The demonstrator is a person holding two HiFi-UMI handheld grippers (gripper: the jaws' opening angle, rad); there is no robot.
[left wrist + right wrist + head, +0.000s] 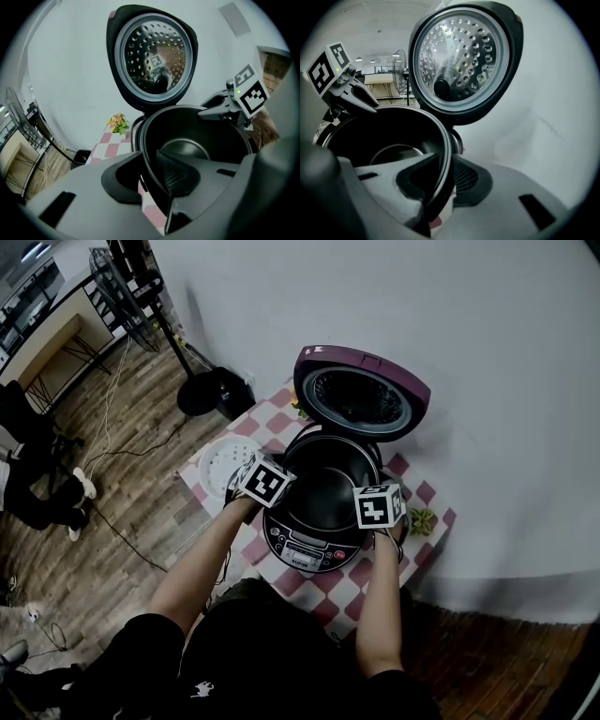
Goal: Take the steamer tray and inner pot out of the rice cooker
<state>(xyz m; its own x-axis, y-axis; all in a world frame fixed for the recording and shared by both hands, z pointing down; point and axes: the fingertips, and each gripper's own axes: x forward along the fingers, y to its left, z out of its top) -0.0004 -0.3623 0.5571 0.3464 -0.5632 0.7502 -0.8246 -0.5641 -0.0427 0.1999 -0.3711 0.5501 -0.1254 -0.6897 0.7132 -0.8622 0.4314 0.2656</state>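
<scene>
The purple rice cooker (pixel 302 547) stands with its lid (pixel 361 395) raised. The black inner pot (pixel 323 488) sits inside it, empty. My left gripper (pixel 279 476) is at the pot's left rim and my right gripper (pixel 373 491) at its right rim. In the left gripper view the pot (pixel 197 140) has its rim pinched between the left gripper (pixel 152 180) pads, one inside and one outside. The right gripper (pixel 443 183) clamps the pot (pixel 393 136) rim the same way. The white perforated steamer tray (pixel 225 463) lies on the table left of the cooker.
The cooker stands on a small table with a red-and-white checked cloth (pixel 337 592), pushed against a white wall (pixel 487 352). A small potted plant (pixel 422 519) sits at the cooker's right, another (pixel 117 124) behind it. A floor fan (pixel 127 296) stands to the far left.
</scene>
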